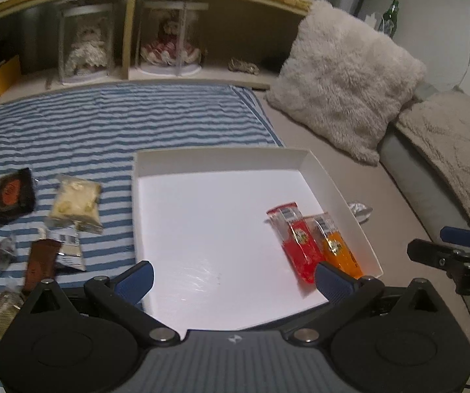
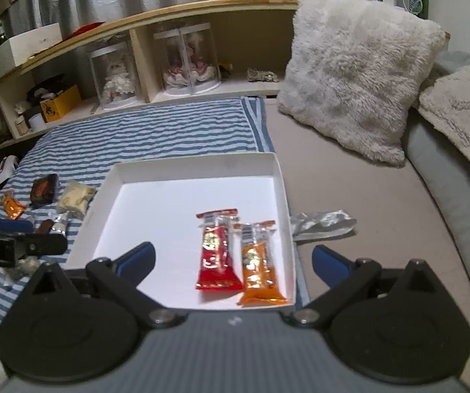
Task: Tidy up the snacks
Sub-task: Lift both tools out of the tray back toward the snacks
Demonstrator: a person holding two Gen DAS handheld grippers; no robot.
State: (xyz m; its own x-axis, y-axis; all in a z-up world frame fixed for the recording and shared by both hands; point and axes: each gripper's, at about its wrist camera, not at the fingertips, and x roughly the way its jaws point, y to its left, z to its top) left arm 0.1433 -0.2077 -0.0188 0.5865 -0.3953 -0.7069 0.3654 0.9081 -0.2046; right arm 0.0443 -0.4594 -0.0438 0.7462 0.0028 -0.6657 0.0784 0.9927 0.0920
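Both your left gripper (image 1: 235, 278) and right gripper (image 2: 231, 258) hang spread and empty over the shallow white cardboard tray (image 2: 282, 183). The red snack bar (image 2: 216, 255) and orange snack bar (image 2: 259, 268) lie side by side at its right wall — leaving room for the loose packets (image 1: 76, 204) on the striped blanket (image 1: 103, 124).

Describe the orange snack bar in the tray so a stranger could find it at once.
Find the shallow white tray on the bed, at the edge of the blue striped blanket. Two wrapped bars lie side by side in its near right corner. The orange snack bar is the one against the right wall; its neighbour, the red bar, lies further inside.
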